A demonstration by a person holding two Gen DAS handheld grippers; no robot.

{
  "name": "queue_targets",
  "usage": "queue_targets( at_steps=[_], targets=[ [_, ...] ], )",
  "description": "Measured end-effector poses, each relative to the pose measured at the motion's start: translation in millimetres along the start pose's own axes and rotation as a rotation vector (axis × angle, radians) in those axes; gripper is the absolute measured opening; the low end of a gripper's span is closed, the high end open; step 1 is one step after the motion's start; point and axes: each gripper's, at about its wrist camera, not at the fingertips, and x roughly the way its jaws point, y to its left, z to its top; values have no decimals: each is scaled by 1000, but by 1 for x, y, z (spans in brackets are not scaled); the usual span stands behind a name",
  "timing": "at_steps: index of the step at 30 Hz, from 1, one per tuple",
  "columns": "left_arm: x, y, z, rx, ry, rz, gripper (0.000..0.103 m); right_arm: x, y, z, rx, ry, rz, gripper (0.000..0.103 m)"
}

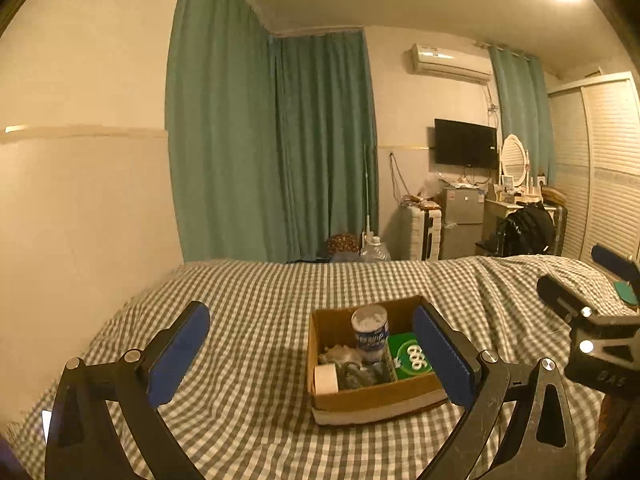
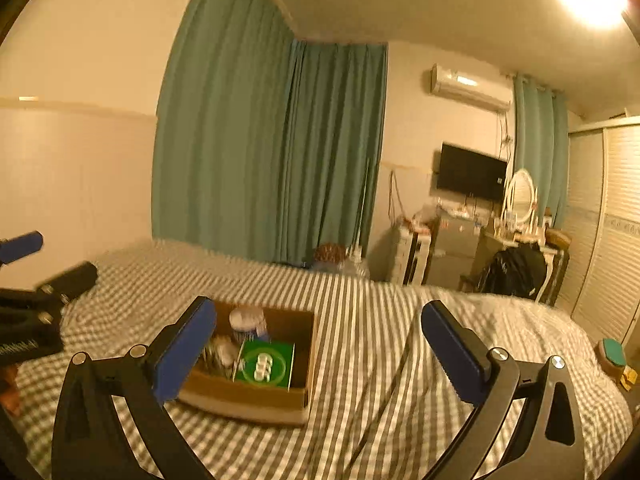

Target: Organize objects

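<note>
The cardboard box (image 1: 372, 396) sits on the checked bedspread (image 1: 248, 320) at lower centre of the left wrist view, holding a white can (image 1: 370, 330), a green packet (image 1: 410, 356) and a tape roll (image 1: 326, 378). Both the left gripper (image 1: 312, 356) and the right gripper (image 2: 316, 356) are spread wide and empty. The soft, rumpled cover could let the box tip if a finger nudges its wall, and the upright can looks likeliest to topple.

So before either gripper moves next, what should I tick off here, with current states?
1. Left gripper open, nothing held: ok.
2. Right gripper open, nothing held: ok.
3. Cardboard box sits flat on the checked bedspread: ok.
4. Green packet, white canister and tape roll inside the box: ok.
5. Small green-topped item at the bed's edge, outside the box: not ok.
6. Room left in the box: cannot tell.
</note>
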Motion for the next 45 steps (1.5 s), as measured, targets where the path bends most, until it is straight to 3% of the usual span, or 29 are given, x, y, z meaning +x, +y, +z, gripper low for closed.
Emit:
queue_targets(
  at_steps=[6, 45],
  targets=[
    [12, 5, -11, -12, 50, 8, 103, 12, 0, -11, 39, 51, 3, 103],
    [12, -1, -21, -14, 81, -6, 103, 15, -7, -21, 75, 98, 8, 103]
  ],
)
